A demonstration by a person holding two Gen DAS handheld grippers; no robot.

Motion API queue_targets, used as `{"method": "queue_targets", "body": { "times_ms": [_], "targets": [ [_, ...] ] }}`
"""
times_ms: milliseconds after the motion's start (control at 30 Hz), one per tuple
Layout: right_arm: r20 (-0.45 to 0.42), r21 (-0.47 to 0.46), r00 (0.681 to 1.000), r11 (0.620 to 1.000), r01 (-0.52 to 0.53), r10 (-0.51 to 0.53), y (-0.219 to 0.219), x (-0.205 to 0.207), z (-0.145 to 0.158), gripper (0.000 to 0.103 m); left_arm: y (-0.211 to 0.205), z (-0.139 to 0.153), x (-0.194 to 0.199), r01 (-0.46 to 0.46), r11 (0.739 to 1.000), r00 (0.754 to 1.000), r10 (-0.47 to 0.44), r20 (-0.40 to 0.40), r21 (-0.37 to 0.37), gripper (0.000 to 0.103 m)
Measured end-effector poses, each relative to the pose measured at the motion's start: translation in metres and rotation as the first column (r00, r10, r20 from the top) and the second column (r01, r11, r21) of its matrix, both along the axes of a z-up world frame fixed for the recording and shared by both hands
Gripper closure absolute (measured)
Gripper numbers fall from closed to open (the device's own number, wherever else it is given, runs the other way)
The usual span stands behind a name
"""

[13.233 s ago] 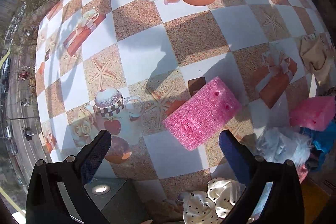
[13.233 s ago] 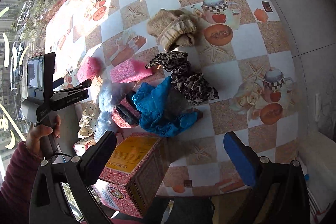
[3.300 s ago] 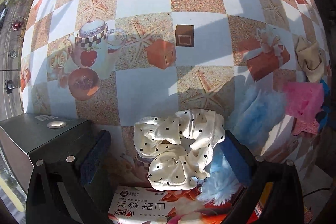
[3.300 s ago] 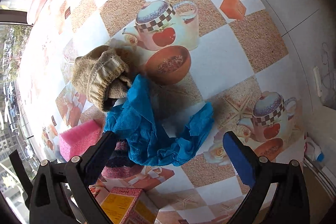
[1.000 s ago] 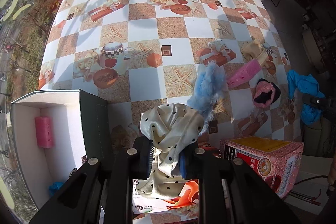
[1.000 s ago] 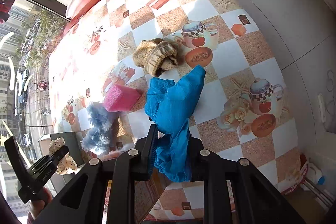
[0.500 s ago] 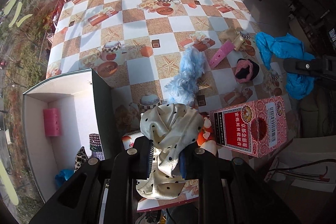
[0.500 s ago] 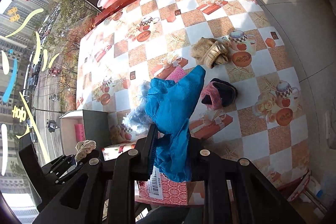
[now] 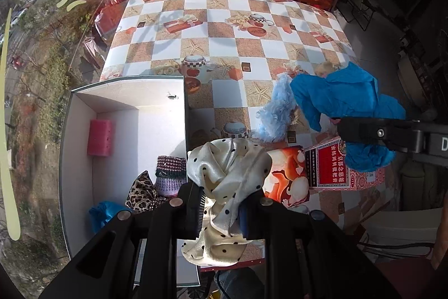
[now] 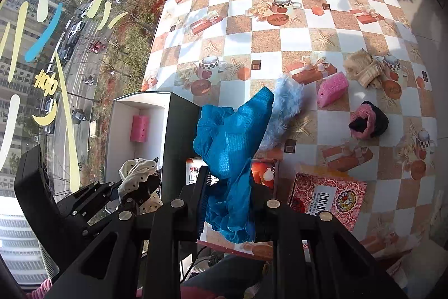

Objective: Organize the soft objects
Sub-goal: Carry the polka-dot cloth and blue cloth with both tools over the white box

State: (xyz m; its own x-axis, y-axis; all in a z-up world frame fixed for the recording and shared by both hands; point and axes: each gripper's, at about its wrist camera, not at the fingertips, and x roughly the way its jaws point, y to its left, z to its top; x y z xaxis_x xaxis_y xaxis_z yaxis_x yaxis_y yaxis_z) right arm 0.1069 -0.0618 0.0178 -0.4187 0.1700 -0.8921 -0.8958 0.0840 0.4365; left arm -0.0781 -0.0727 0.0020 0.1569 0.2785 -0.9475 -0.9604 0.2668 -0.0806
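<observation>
My left gripper (image 9: 221,210) is shut on a cream polka-dot scrunchie (image 9: 228,173) and holds it high, near the right wall of a white-lined open box (image 9: 123,136). The box holds a pink sponge (image 9: 100,134), a knitted purple piece (image 9: 170,175), a leopard-print cloth (image 9: 142,192) and a blue item (image 9: 102,212). My right gripper (image 10: 229,203) is shut on a blue cloth (image 10: 232,133), held above the table edge. The left gripper and scrunchie (image 10: 137,168) also show in the right wrist view; the blue cloth (image 9: 341,100) also shows in the left wrist view.
On the checkered table (image 10: 294,27) lie a light-blue fluffy piece (image 10: 285,105), a pink sponge (image 10: 333,88), a beige knit item (image 10: 364,69) and a pink-black hat (image 10: 369,121). A red carton (image 10: 327,198) and another printed carton (image 9: 288,178) stand at the near edge. A person sits beyond the table.
Both grippers have risen and shifted left with their loads. The open box now lies more fully under the left gripper, and the blue cloth has come closer to the box.
</observation>
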Motion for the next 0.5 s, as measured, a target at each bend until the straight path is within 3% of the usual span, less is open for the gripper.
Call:
{"method": "queue_targets", "body": {
  "times_ms": [500],
  "targets": [
    [0.0,0.015,0.976,0.976,-0.217,0.217,0.006,-0.085,0.008,0.079,-0.008,0.008,-0.071,-0.182,0.983,0.983,0.182,0.01,0.023,0.081]
  ]
}}
